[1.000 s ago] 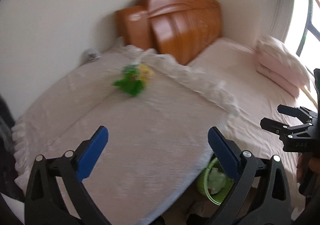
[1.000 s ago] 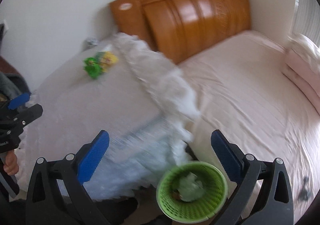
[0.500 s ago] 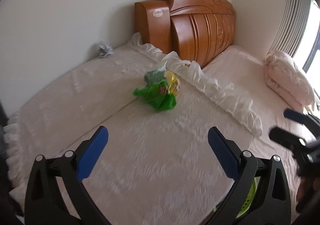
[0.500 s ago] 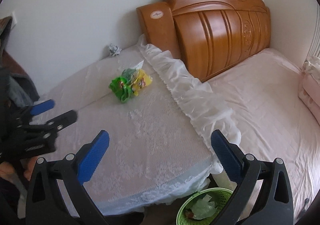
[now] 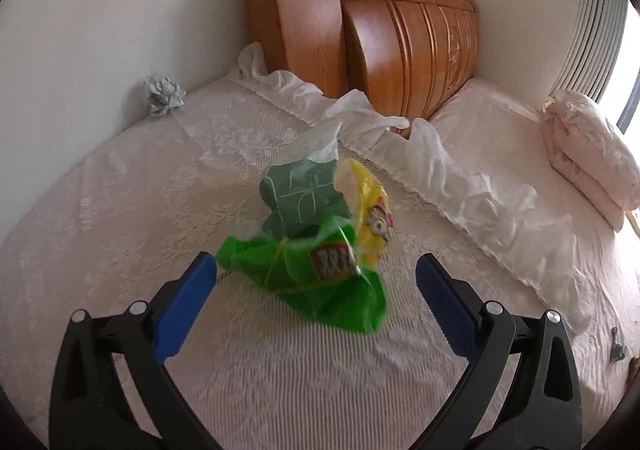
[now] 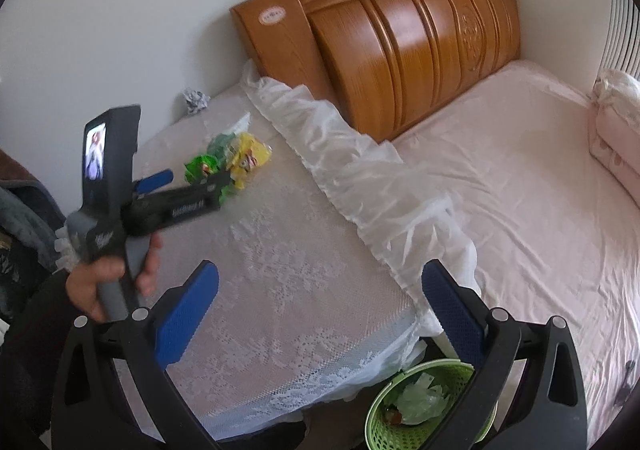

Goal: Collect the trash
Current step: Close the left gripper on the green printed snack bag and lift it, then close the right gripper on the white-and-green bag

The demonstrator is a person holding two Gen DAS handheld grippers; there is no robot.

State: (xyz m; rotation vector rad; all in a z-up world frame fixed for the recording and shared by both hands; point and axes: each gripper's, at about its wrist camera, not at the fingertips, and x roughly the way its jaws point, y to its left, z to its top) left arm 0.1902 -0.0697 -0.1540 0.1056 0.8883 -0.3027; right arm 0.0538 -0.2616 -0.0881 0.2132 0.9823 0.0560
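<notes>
Green and yellow crumpled plastic wrappers [image 5: 320,250]: on white lace bedspread [image 5: 120,209], between the left tongs' tips.
Left tongs [image 5: 316,282]: wide open, gripping nothing.
Right tongs [image 6: 320,298]: spread wide, empty.
Green mesh wastebasket [image 6: 404,426]: on floor, below bedspread edge.
Grey crumpled paper ball [image 5: 164,94]: against wall.

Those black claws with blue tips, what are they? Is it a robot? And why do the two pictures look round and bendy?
No robot: a person holds a grabber tool in each hand. Each tool carries a wide-angle camera looking along its two fingers, which bends the picture. The left tool's picture shows the left gripper open, its blue tips either side of a pile of crinkly green and yellow snack wrappers on the white lace bedcover. Nothing is held. A crumpled grey paper ball lies by the wall. The right tool's picture shows the right gripper open and empty too, the person's hand gripping the left tool, and a green plastic basket below with trash inside.
</notes>
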